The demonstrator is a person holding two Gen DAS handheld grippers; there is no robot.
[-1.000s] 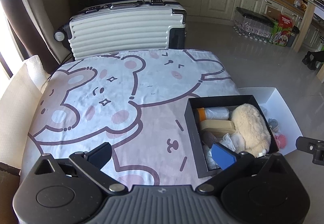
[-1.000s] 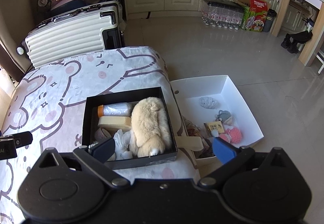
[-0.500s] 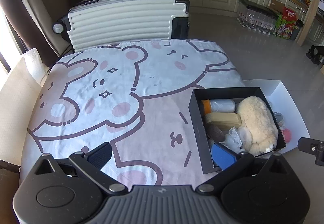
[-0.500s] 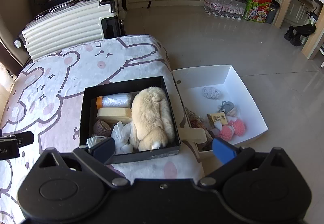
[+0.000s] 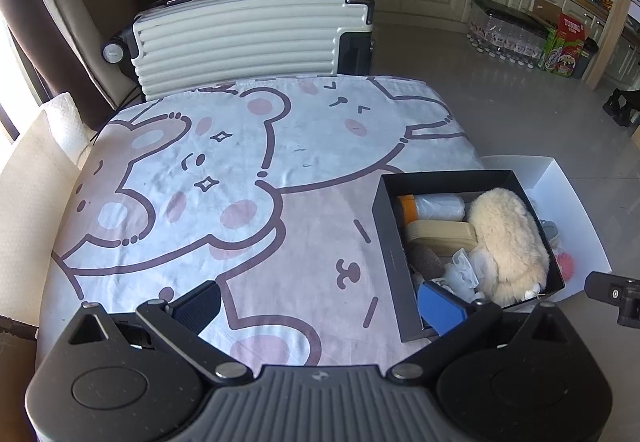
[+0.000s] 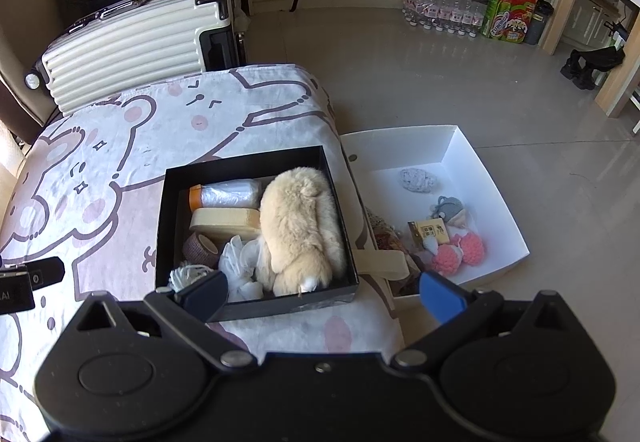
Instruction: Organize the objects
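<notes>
I have both tools spread wide and empty: the left gripper (image 5: 320, 306) hangs over the near edge of the bed, and the right gripper (image 6: 322, 294) sits over the near wall of the black box (image 6: 244, 162).

That box rests on the bear-print blanket (image 5: 240, 170), close to the bed's right edge. The biggest piece in it is the cream plush toy (image 6: 300, 226), lying along the right wall. I judge it light, soft and squashy; it should give under the pads, so I would close across the middle of its body, not on loose fur. To its left are a roll of clear bags with an orange end (image 6: 226, 194), a beige flat case (image 6: 224, 220), a brownish tape roll (image 6: 200, 246), crumpled white fabric (image 6: 240, 262) and a ball of white string (image 6: 186, 274). The film roll looks slick and easily crushed; the tape roll looks stiff enough to pinch at its rim.

The box is crowded, and its upright walls would block a low sideways approach, so I expect to come from above.

Below the bed's right edge, a white tray (image 6: 496, 202) on the floor holds a grey fuzzy lump (image 6: 418, 180), a small grey knitted figure (image 6: 450, 208), a yellowish card (image 6: 430, 230) and pink pompoms (image 6: 460, 252). A ribbed white suitcase (image 5: 248, 38) stands beyond the far edge, well apart.
</notes>
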